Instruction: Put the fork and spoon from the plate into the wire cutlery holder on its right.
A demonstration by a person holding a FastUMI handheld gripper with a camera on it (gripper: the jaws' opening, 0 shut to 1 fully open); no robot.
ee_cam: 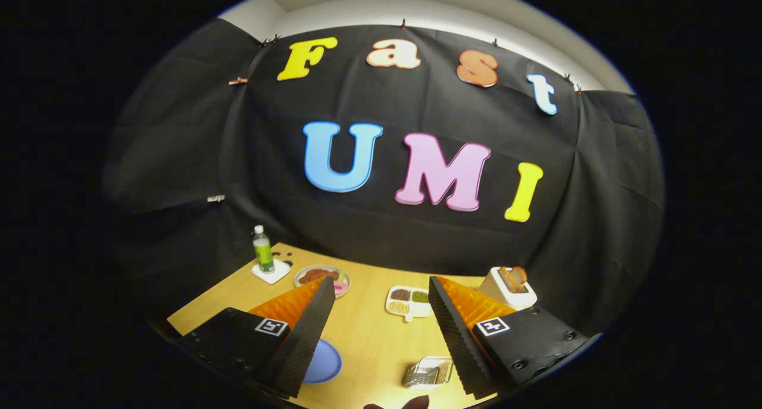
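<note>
Wire cutlery holder (427, 372) between spread fingers (309, 328)

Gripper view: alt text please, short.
The open gripper hangs above a wooden table, holding nothing. Between its fingers lies a wire cutlery holder, with a blue plate partly behind the left finger. Beyond sit a bottle, a food dish, a divided tray and a toaster.

High over table (369, 337); facing wall
</note>
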